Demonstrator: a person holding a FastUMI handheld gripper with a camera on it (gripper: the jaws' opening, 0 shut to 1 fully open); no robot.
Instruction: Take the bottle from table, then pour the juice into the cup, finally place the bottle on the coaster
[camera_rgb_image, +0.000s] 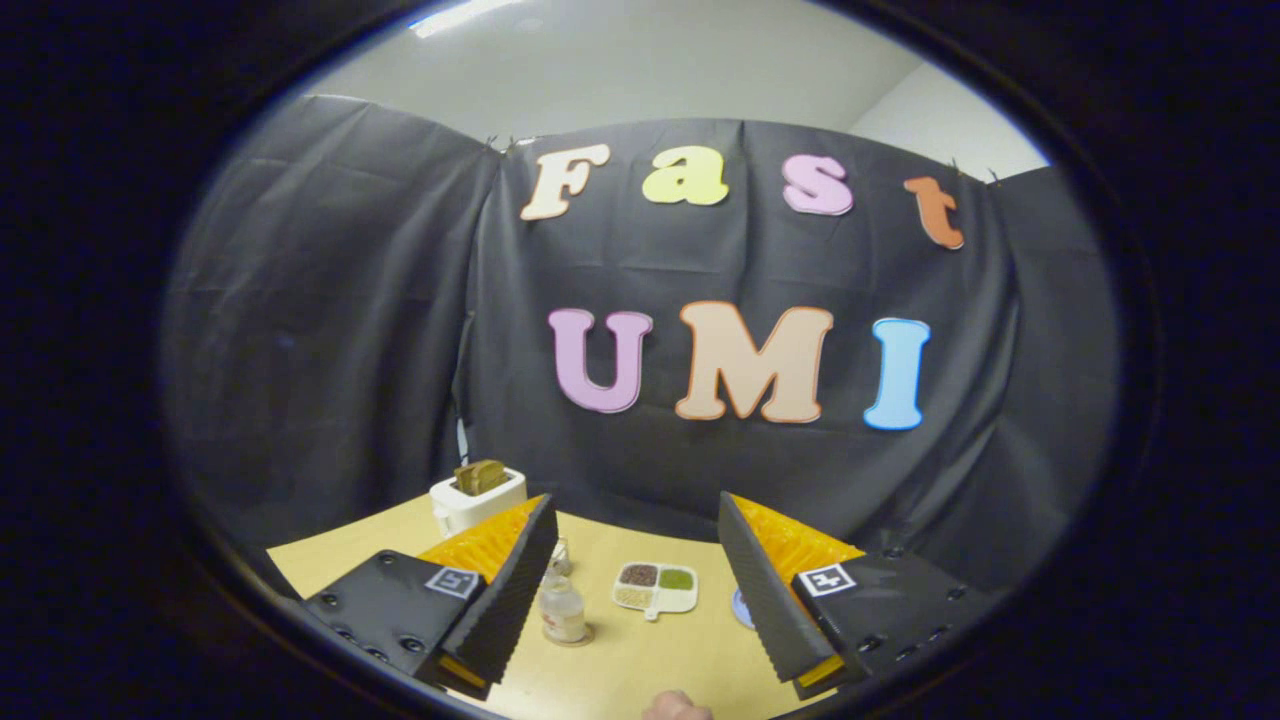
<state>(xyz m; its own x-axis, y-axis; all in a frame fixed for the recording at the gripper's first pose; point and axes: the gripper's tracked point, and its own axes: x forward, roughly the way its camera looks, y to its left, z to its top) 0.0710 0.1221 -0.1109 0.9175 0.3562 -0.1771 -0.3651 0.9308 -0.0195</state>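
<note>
While the hand-held gripper (635, 500) hangs above the table with its fingers spread wide and nothing between the pads, the small clear bottle (563, 608) stands upright below, just inside the left finger and free of any grip. A brownish rim shows around the bottle's foot; whether that is a coaster or only shadow is too small to tell. Just beyond the bottle, close against the left finger, sits a small clear vessel (561, 556), probably the cup, its contents not readable. Midway between the fingers lies a divided white dish of grains (655, 587), and a blue disc (741, 607), possibly the coaster, peeks out from behind the right finger. Beyond the left fingertip a white toaster (477, 497) holds slices of toast, all on the tan table (620, 670); a part of a hand (678, 707) shows below the fingers.

The scene would fit two stages: the gripper lining up to take the standing bottle, or drawing clear of a bottle already poured and set down. If the bottle is yet to be taken, the gripper would need to drop and shift left so both pads bracket its body squarely, clear of the vessel behind.
</note>
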